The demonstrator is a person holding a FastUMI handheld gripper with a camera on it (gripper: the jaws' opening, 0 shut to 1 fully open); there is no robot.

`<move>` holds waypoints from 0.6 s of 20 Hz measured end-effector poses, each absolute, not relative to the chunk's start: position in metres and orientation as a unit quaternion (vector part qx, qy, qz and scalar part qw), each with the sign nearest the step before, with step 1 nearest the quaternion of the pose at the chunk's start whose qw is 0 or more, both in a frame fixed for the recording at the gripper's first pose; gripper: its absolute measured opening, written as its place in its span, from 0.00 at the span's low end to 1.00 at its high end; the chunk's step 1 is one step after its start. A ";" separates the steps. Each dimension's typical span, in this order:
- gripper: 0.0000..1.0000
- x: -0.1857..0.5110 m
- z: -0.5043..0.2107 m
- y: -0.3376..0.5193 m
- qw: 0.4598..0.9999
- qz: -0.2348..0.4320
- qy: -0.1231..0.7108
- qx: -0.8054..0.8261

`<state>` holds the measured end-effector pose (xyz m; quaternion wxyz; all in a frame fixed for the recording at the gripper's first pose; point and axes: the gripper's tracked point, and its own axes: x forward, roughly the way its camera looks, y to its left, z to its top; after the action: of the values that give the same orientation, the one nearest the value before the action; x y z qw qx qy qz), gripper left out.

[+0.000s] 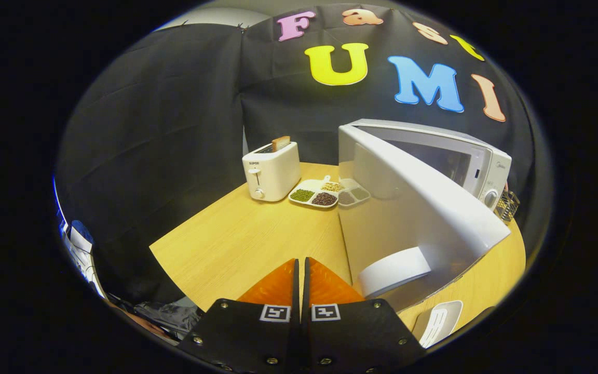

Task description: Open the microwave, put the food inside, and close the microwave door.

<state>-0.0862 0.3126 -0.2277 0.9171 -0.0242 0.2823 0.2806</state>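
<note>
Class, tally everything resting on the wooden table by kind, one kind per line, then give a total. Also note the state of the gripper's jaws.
Microwave, door swung open: 1
Toaster, bread slice in its slot: 1
Divided tray of beans and grains: 1
White slotted dish: 1
Wire basket: 1
Total: 5
Gripper: jaws shut, holding nothing.

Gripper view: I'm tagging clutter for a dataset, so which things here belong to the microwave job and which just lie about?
Belongs to the job:
microwave, its door swung open
sectioned food tray beside the toaster
gripper, fingers closed together, holding nothing

Just lying about:
toaster with a bread slice in it
wire basket beyond the microwave
</note>
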 end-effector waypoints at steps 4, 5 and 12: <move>0.01 -0.071 -0.226 0.288 0.922 0.262 0.284 -0.020; 0.01 -0.069 -0.225 0.281 0.924 0.257 0.284 -0.019; 0.01 -0.050 -0.220 0.239 0.932 0.228 0.280 -0.018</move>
<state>-0.0495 0.2389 -0.2197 0.9323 -0.0185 0.2801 0.2280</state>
